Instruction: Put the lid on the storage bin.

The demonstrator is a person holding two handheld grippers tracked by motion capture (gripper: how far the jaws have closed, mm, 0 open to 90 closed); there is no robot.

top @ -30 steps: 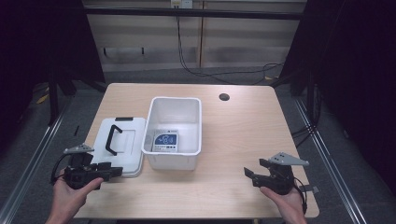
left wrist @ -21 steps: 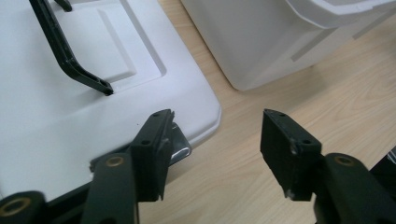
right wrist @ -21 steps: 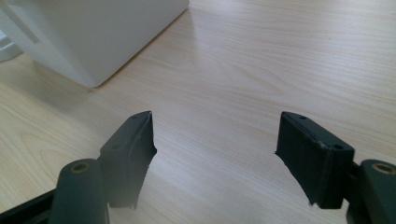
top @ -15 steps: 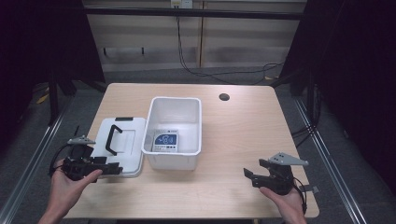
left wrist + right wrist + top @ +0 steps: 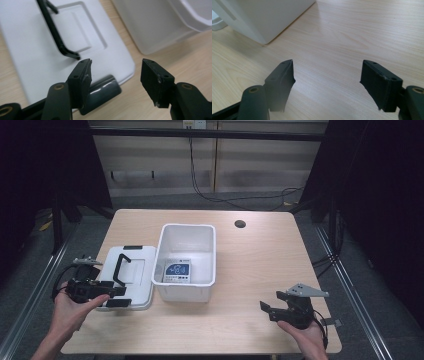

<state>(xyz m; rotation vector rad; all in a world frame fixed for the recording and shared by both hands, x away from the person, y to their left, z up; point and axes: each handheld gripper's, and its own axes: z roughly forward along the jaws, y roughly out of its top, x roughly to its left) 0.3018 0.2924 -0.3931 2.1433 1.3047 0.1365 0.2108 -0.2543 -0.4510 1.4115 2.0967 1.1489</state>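
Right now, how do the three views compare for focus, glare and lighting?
High view: table evenly lit, surroundings dark, slightly soft. Left gripper view: lid and its clip fairly sharp, a glint on the clip, bin soft. Right gripper view: wood grain crisp, left jaw's base blurred, bin wall bright and featureless.

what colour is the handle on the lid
Black, on a white lid. The handle shows best in the left gripper view.

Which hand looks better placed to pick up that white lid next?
Probably the left. The left gripper hangs with open jaws over the lid, by its near black clip. The right gripper sits open over bare table, with the bin between it and the lid.
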